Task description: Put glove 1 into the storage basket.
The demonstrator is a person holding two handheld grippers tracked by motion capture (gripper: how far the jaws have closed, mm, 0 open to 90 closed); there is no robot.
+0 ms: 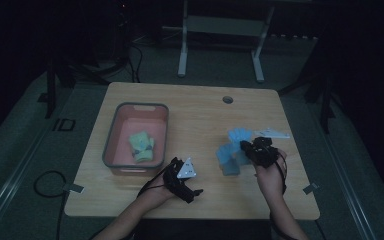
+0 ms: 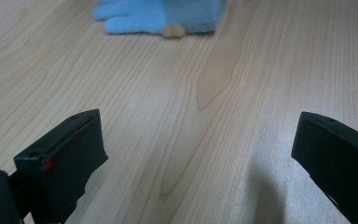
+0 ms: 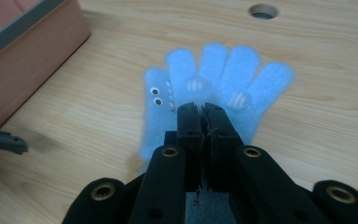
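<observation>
Dimly lit wooden table (image 1: 200, 120); left gripper (image 1: 192, 192) jaws apart, right gripper (image 3: 201, 109) seemingly clamped on blue glove (image 3: 223, 74)

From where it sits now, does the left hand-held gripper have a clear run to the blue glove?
Probably yes. The left hand-held gripper is open, with bare table between it and the blue glove. The right hand-held gripper rests shut over that glove.

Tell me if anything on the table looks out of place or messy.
Nothing stands out. The blue glove lies flat on the table under the shut right gripper; green cloth sits inside the pink bin.
</observation>
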